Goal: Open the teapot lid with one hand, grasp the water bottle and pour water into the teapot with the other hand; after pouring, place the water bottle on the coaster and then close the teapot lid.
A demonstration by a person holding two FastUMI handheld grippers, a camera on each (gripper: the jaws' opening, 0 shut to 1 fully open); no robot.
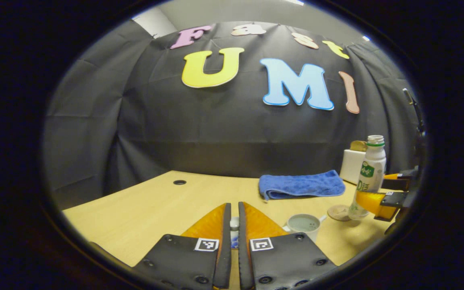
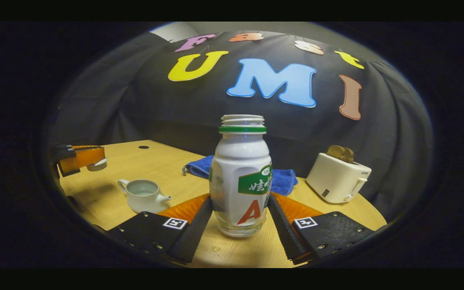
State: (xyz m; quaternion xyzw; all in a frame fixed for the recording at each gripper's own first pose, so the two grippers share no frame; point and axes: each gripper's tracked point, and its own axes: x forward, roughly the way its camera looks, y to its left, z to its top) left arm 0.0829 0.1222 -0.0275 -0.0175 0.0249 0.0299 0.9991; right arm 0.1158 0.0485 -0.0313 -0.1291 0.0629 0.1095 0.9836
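Beside the open teapot [image 2: 144, 195], my right gripper [image 2: 241, 209] brackets the upright water bottle [image 2: 241, 177] near the coaster [image 1: 338, 212]. My left gripper [image 1: 232, 225] clamps the lid [image 2: 97, 164] aloft. Releasing off-centre could topple the bottle.

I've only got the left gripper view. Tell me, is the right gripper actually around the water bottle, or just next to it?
Observer: Around it. In the right gripper view the water bottle stands upright between the right gripper's fingers, one against each side.
Operator: Is it on the coaster?
Observer: Apparently not. From that side its base rests on bare table wood, so it seems to stand beside the coaster.
Operator: What is the left gripper pinching?
Observer: The teapot lid. The left gripper holds it clear of the table, off to the side of the open teapot.
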